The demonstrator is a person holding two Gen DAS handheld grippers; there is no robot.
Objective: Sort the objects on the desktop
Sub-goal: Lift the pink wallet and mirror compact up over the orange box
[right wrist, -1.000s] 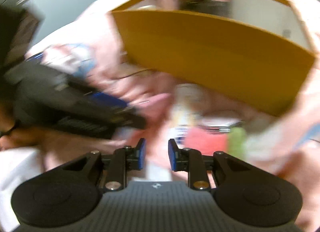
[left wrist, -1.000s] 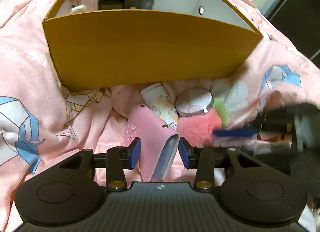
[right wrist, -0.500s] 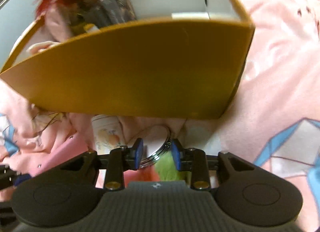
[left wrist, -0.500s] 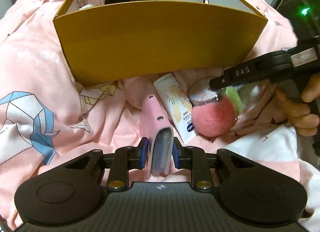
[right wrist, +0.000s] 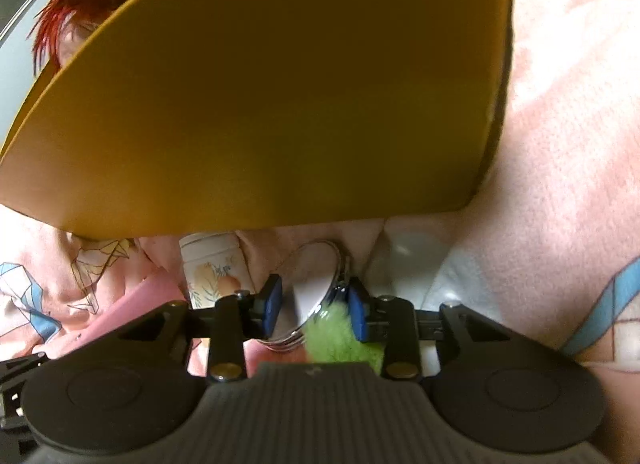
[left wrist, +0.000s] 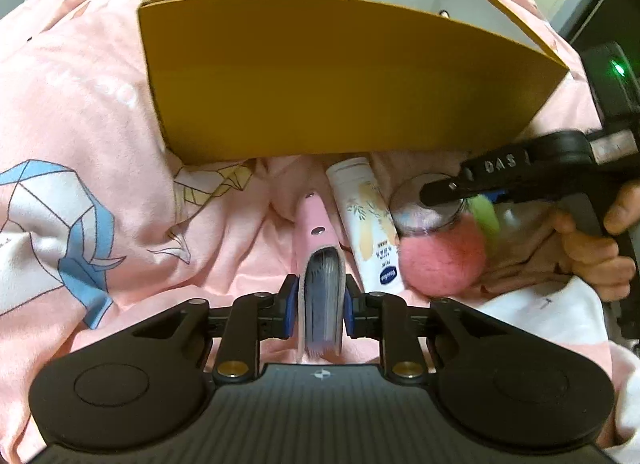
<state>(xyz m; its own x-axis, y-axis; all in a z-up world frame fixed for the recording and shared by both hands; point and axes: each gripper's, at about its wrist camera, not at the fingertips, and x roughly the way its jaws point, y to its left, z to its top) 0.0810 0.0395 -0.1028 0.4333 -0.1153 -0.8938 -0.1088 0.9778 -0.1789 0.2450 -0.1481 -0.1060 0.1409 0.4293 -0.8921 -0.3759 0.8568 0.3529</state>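
Observation:
My left gripper (left wrist: 319, 304) is shut on a pink wallet (left wrist: 316, 232) that stands on edge on the pink blanket. Beside it lie a white lotion tube (left wrist: 364, 215), a round silver mirror (left wrist: 424, 207) and a pink pompom (left wrist: 440, 260) with a green tuft (right wrist: 340, 340). My right gripper (right wrist: 314, 312) is open, its pads on either side of the mirror (right wrist: 316, 288) and the tuft. It also shows in the left wrist view (left wrist: 452, 191), over the mirror. The yellow box (left wrist: 340, 83) stands just behind, holding several items.
The pink blanket (left wrist: 80, 123) with origami crane prints covers the whole surface. The box wall (right wrist: 260, 103) fills the right wrist view close ahead. A red feathery item (right wrist: 76, 3) sticks up from the box. A hand (left wrist: 592, 248) holds the right gripper.
My left gripper has closed on the wallet and stood it on edge. My right gripper swung in from the side and came down over the mirror and the pompom.

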